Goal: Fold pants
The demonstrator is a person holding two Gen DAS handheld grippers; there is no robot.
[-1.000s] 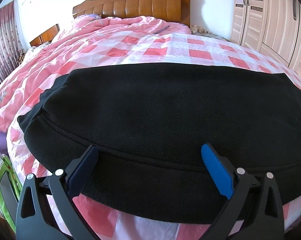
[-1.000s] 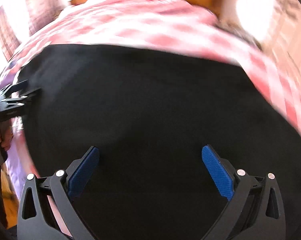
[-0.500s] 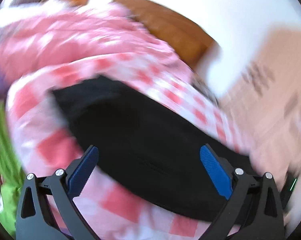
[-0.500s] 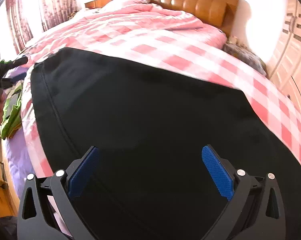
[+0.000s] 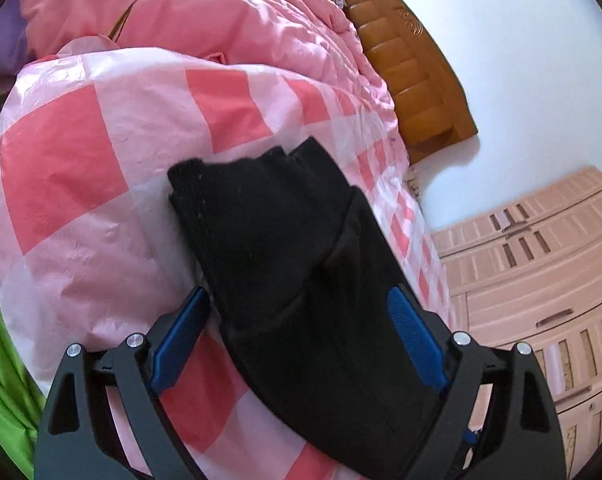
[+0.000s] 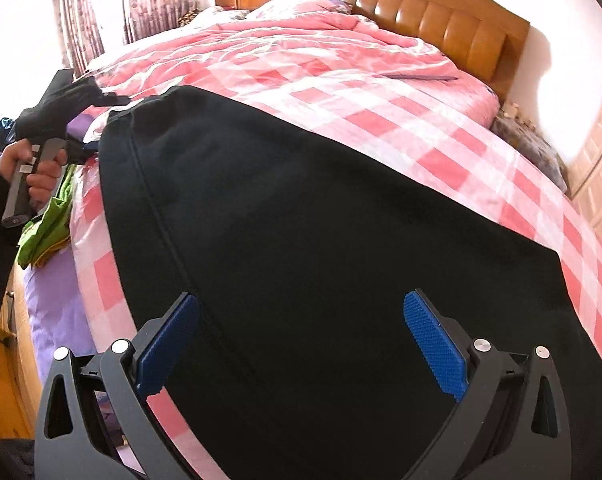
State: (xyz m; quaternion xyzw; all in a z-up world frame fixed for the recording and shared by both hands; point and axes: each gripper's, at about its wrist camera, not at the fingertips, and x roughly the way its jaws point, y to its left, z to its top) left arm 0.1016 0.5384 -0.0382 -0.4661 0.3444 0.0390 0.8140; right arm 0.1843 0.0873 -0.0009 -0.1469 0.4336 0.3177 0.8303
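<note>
While the black pants (image 6: 321, 240) lie flat on the checked bed cover (image 6: 441, 128), both grippers hang over them.

At the pants' end, the left gripper (image 5: 297, 320) has cloth between its blue pads (image 5: 415, 338); its jaws are closing but not pinching yet. The right gripper (image 6: 301, 332) is wide open above the middle, holding nothing. No writing can be read.

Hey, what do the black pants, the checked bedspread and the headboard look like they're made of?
Pants: a soft matte knit, likely cotton or fleece; no sheen, visible stitched seam.
Bedspread: thin, slightly shiny crinkled sheet, maybe synthetic or plastic-like.
Headboard: glossy padded panels, probably leather or imitation, in a wood frame.
</note>
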